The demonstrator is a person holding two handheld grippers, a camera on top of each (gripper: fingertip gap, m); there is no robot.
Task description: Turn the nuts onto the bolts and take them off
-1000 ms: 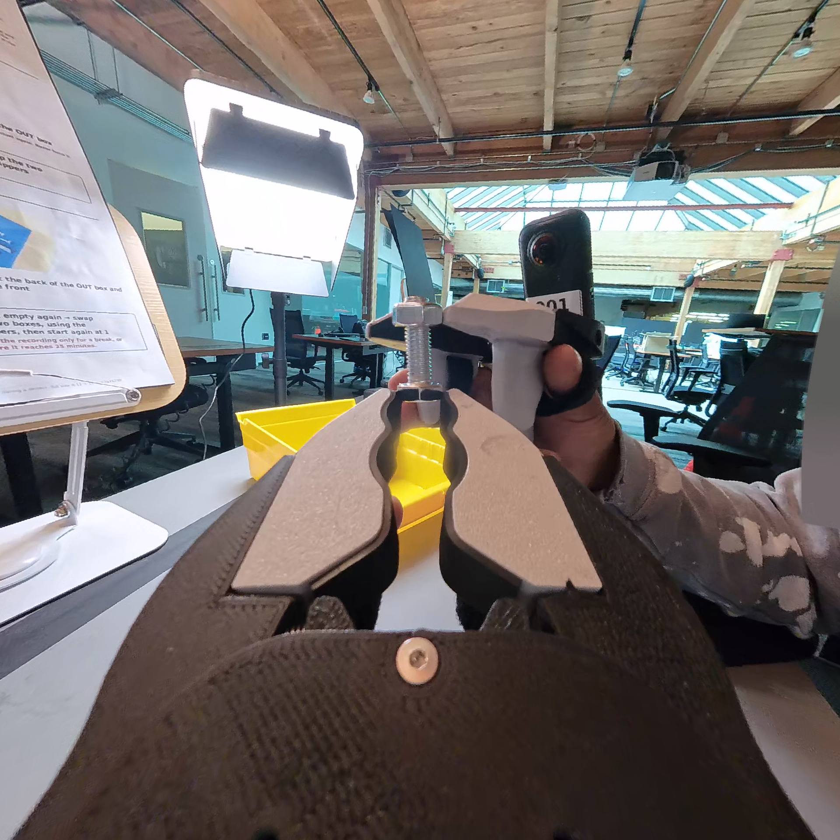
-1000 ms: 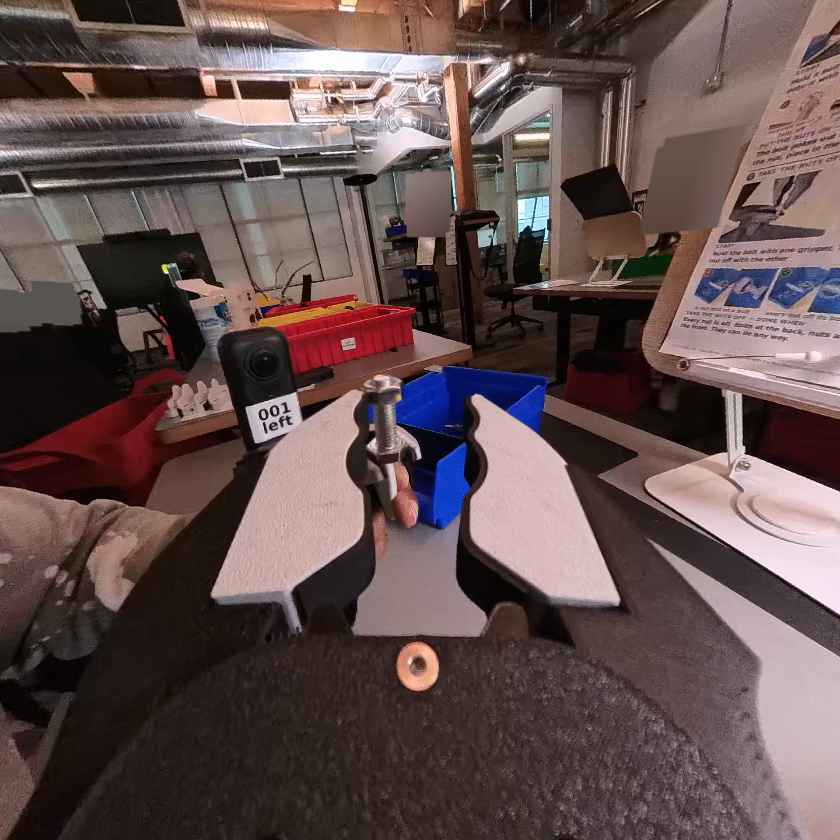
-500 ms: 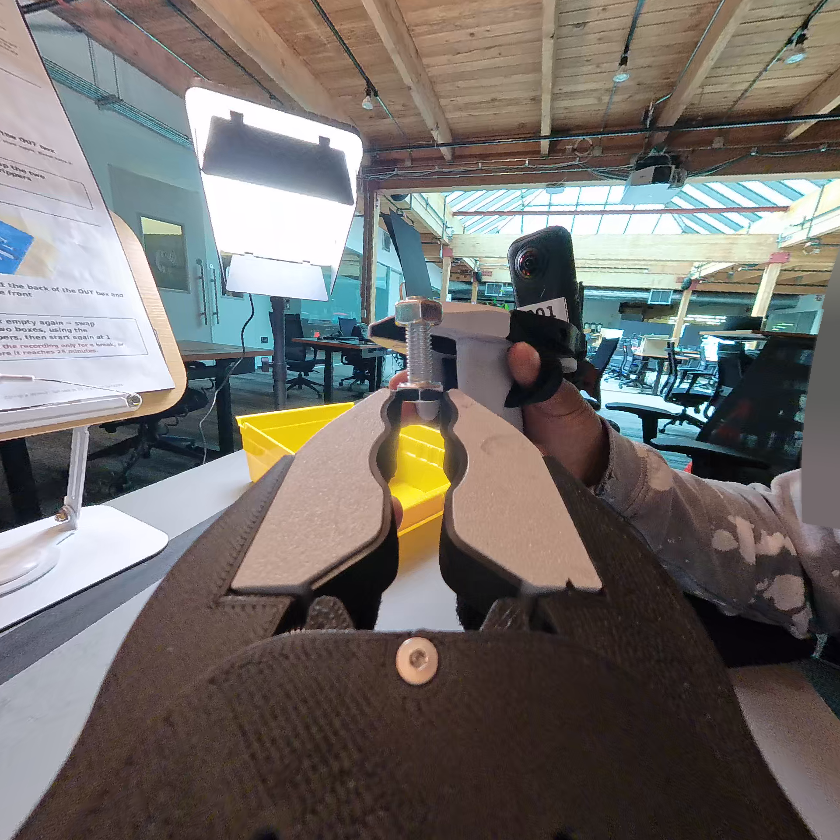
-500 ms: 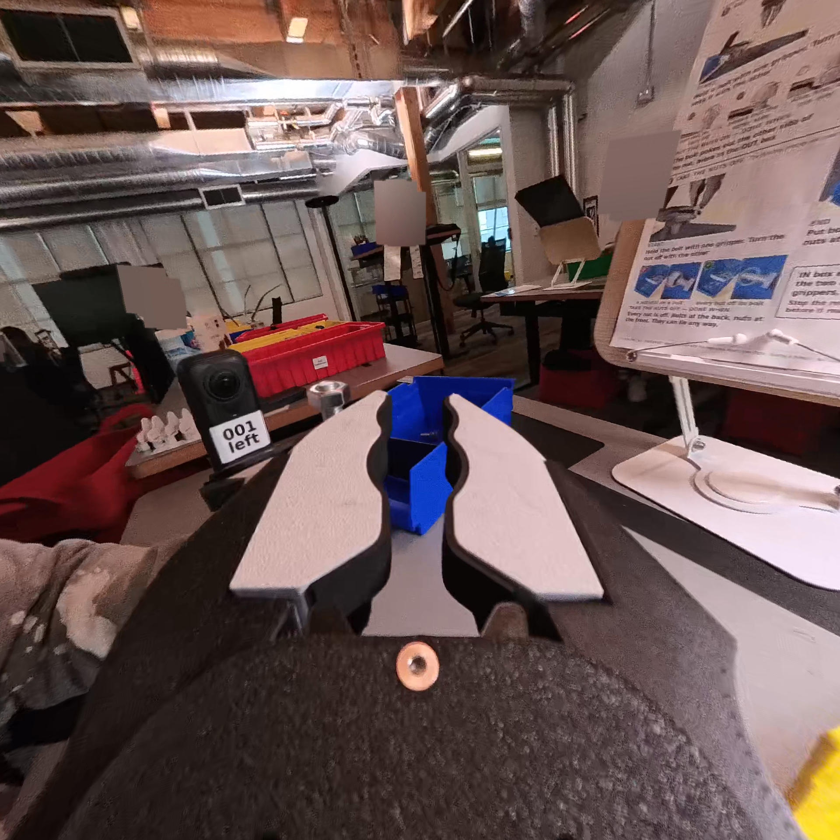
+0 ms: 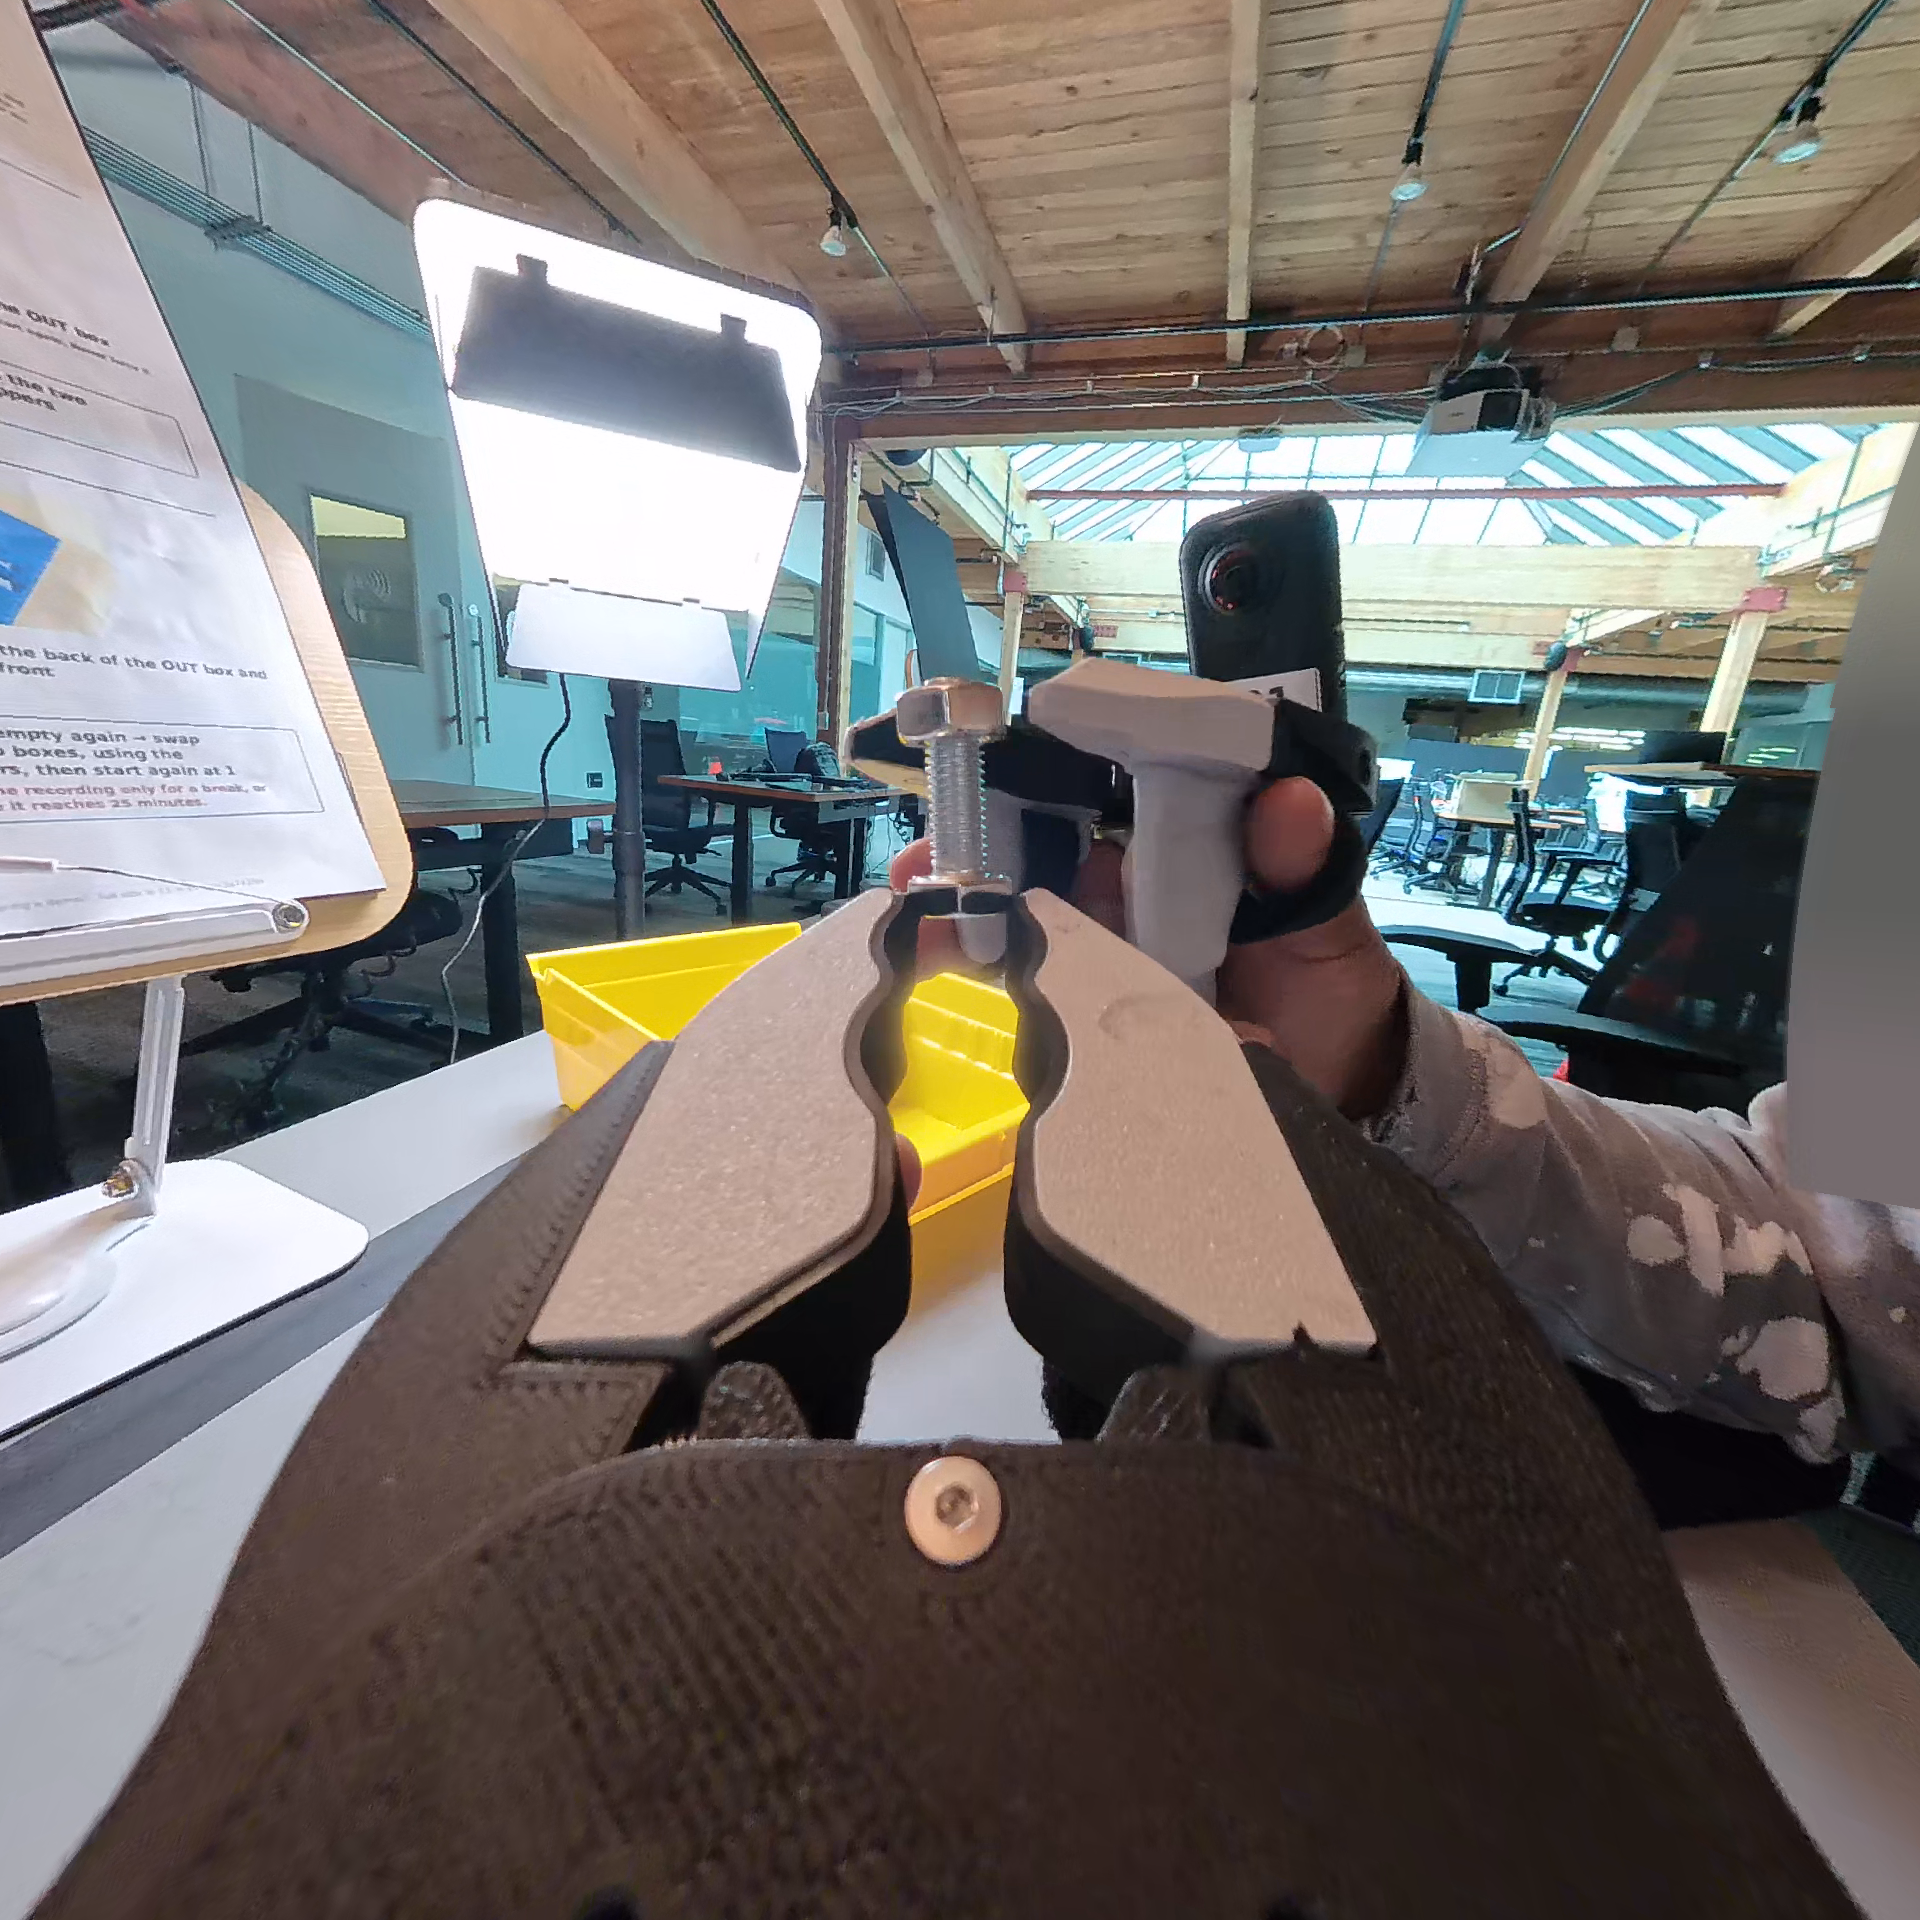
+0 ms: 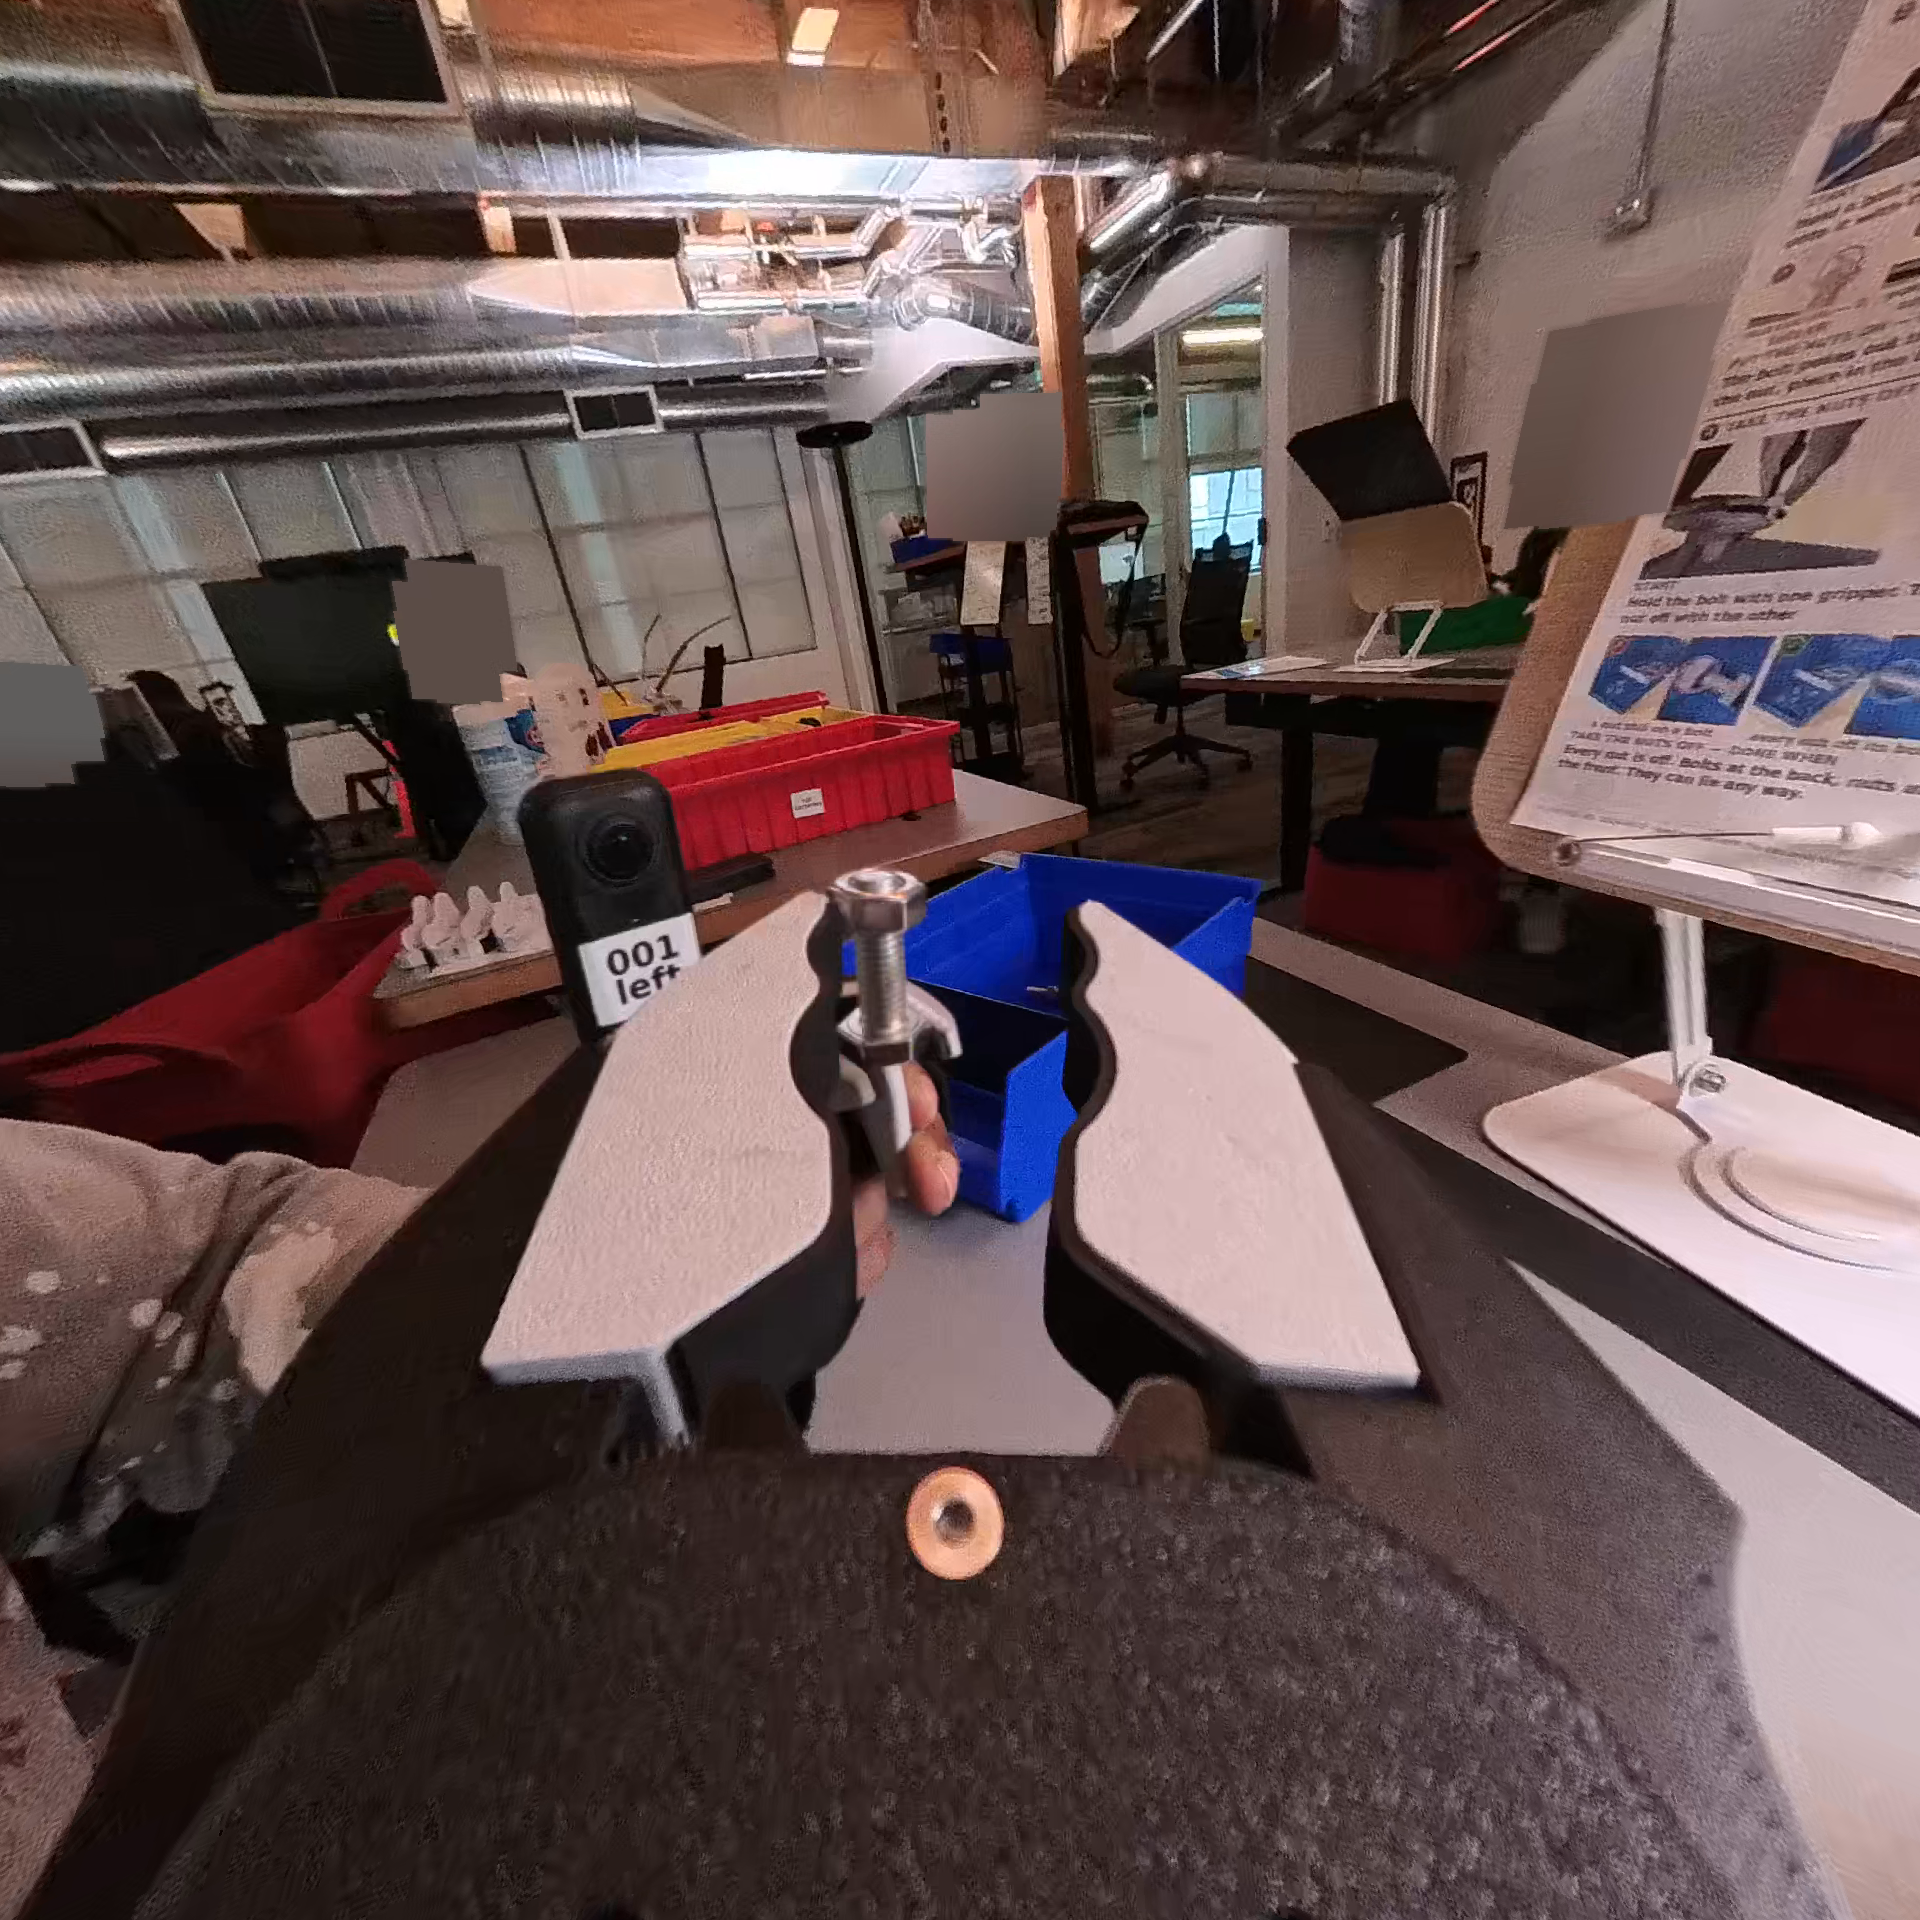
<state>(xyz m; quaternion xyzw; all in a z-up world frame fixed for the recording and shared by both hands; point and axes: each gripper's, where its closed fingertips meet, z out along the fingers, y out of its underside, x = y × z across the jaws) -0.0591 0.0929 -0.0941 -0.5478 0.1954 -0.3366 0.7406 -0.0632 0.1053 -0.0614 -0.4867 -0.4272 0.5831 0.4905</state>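
**Desk:** What is held, and by which gripper?

**Caption:** A bolt [image 5: 954, 805] is seen upright above the table [image 5: 416, 1122]; its lower end is clamped between the tips of the left gripper [image 5: 956, 920], whose jaws are closed on it; a nut [image 5: 951, 715] is seated at the very top of the thread.

**Desk:** And the right gripper?

**Caption:** The right gripper [image 6: 951, 920] is shown with its jaws apart; the nut is placed between them, close against the left finger [image 6: 727, 1091]; whether metal and finger are touching cannot be told; nothing is gripped on that side.

**Desk:** Where are the hands?

**Caption:** The right gripper's handle is wrapped by a hand [image 5: 1299, 935] in a mottled sleeve, seen from the left wrist view beyond the bolt; in the right wrist view a fingertip [image 6: 925, 1153] is glimpsed just under the clamped end.

**Desk:** What else is on the table?

**Caption:** A yellow bin [image 5: 665, 977] is set behind the left gripper; a blue bin [image 6: 1143, 914] is set behind the right one; its contents cannot be made out; a printed sheet [image 5: 125, 623] is propped on a white stand at the table's edge; a lit lamp [image 5: 623, 499] is stood farther back; red bins [image 6: 810, 769] are seen on another table.
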